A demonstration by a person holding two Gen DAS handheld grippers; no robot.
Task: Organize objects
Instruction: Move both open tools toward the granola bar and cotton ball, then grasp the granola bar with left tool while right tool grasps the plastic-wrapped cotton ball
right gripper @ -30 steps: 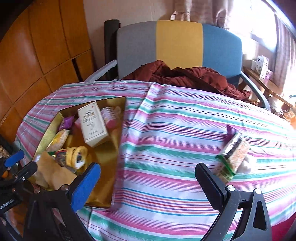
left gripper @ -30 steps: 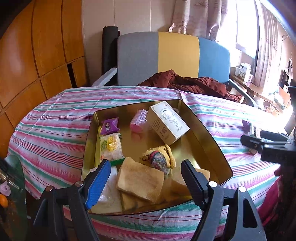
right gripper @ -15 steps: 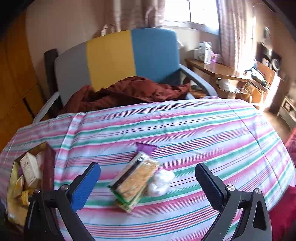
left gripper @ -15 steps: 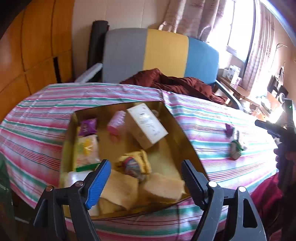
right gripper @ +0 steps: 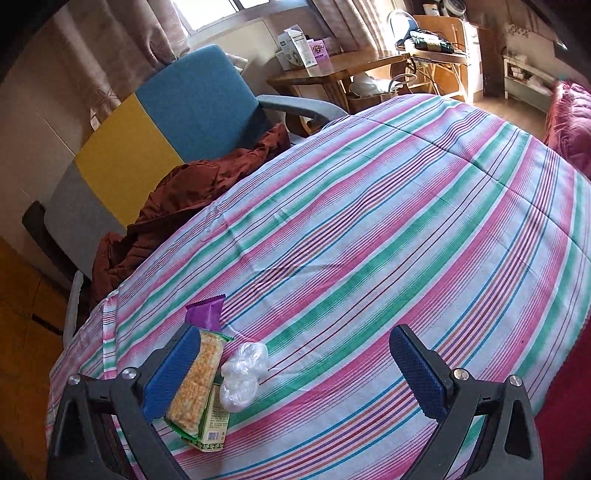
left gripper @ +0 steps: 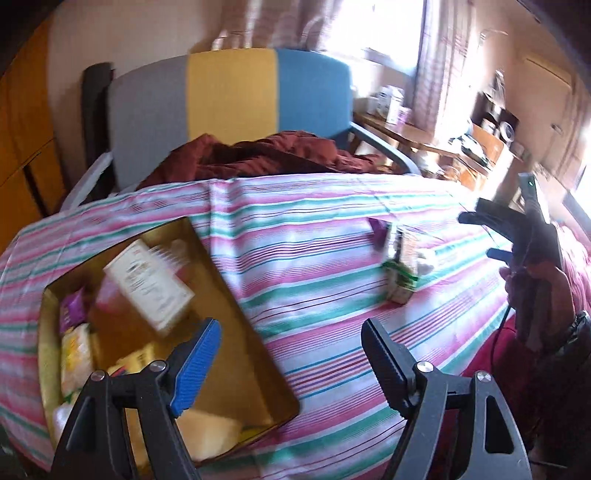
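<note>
Right wrist view shows my right gripper (right gripper: pixel 303 373) jaws apart beside the cracker packet (right gripper: pixel 195 384) lying loose on the tabletop (right gripper: pixel 369 229), presumably bound for the gold tray (left gripper: pixel 236 321), left gripper (left gripper: pixel 291 362) jaws apart too.

Round table under pink, green and white striped cloth (right gripper: pixel 369 229), grey-yellow-blue armchair (left gripper: pixel 229 107) at 12 o'clock with dark red fabric (left gripper: pixel 258 155) heaped on seat, orange wood panelling (left gripper: pixel 22 147) at 9 o'clock, curtained window (right gripper: pixel 221 11) sunlit, wooden side table (right gripper: pixel 332 70) at 1 o'clock
</note>
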